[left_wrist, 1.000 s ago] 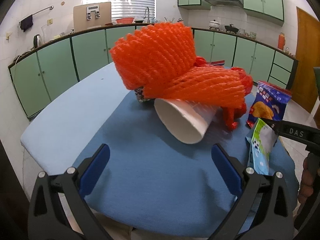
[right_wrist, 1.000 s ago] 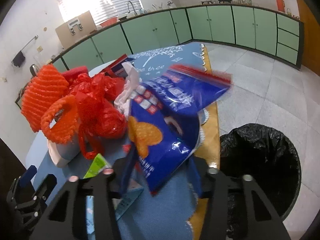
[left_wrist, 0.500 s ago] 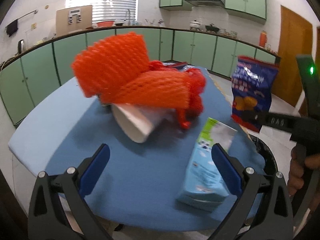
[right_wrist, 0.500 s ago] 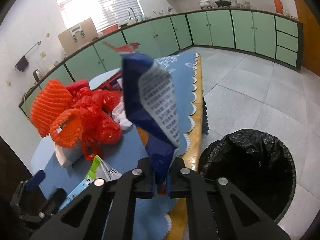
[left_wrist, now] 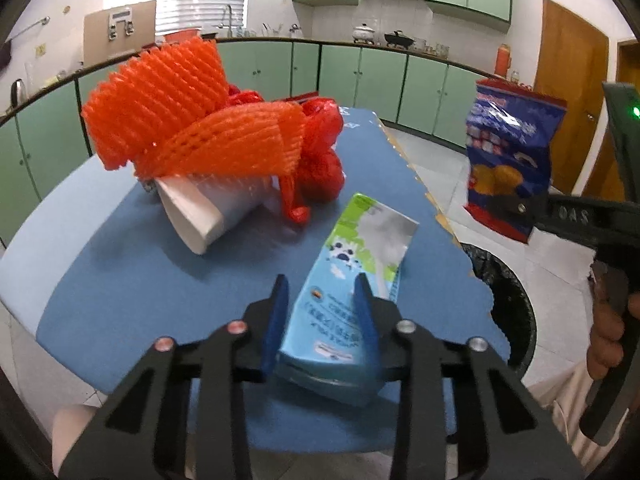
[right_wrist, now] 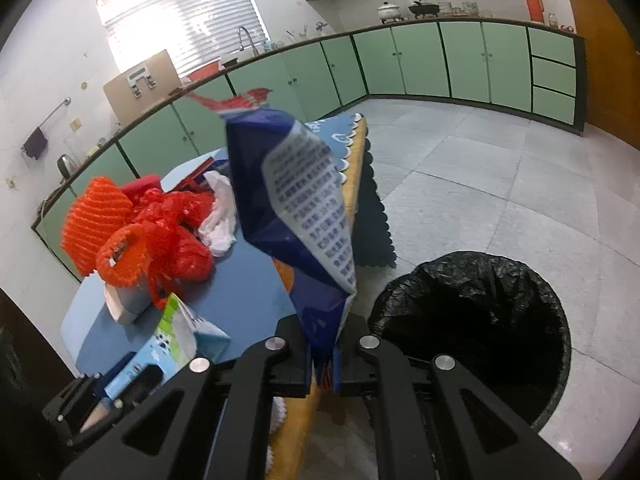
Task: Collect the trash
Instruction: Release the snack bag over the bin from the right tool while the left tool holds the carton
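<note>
A blue and green milk carton (left_wrist: 360, 248) lies on the blue table (left_wrist: 120, 272). My left gripper (left_wrist: 321, 280) is closing on its near end, and both pads touch its sides. My right gripper (right_wrist: 326, 332) is shut on the bottom edge of a blue chip bag (right_wrist: 296, 200), which hangs upright in the air beside the table's right edge. The same bag (left_wrist: 508, 144) shows in the left wrist view, pinched by the right gripper (left_wrist: 512, 204). A black-lined trash bin (right_wrist: 472, 340) stands on the floor just right of the bag.
Orange foam netting (left_wrist: 168, 104) lies over a tipped white cup (left_wrist: 200, 212), with a red mesh bag (left_wrist: 320, 160) beside it. A crumpled white tissue (right_wrist: 220, 216) lies behind them. Green cabinets line the walls. A hand (left_wrist: 608, 332) holds the right gripper.
My left gripper swung right to the milk carton and its jaws narrowed from wide open onto it. My right gripper closed on the chip bag and lifted it off the table.
</note>
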The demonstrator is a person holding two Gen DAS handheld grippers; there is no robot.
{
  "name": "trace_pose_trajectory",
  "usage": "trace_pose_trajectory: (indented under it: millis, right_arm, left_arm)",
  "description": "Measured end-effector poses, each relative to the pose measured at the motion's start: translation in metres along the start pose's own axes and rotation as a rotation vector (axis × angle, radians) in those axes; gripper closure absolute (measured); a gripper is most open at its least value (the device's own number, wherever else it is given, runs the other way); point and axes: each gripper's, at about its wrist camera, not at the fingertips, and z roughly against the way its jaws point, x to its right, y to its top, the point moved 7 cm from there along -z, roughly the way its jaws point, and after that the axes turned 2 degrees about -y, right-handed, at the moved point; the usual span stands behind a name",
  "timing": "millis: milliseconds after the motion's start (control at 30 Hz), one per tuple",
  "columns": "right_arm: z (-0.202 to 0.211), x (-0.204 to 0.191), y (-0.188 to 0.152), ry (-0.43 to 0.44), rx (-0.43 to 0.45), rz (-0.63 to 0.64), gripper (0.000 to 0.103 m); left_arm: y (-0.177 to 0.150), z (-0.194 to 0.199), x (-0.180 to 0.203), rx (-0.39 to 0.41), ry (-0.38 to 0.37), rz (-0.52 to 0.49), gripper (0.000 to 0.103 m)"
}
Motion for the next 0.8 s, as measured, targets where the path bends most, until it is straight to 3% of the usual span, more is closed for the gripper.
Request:
trace_pose_trajectory:
  millis: [100, 167, 567, 800]
  right_arm:
    - [0.003, 0.008, -0.004, -0.007, -0.005, -0.015, 0.096]
    - [0.004, 0.015, -0.007, -0.015, -0.005, -0.019, 0.096]
    - [0.026, 0.066, -0.006, -0.089, 0.036, -0.085, 0.096]
    - [0.032, 0.111, -0.005, -0.158, 0.044, -0.144, 0.096]
  left_arm:
    - [0.004, 0.003, 0.001, 0.025, 0.014, 0.007, 0.085]
    - [0.009, 0.005, 0.004, 0.046, 0.027, -0.006, 0.097]
    - [0.036, 0.009, 0.036, 0.109, 0.013, -0.021, 0.101]
    - [0.060, 0.000, 0.093, 0.150, -0.103, -0.055, 0.101]
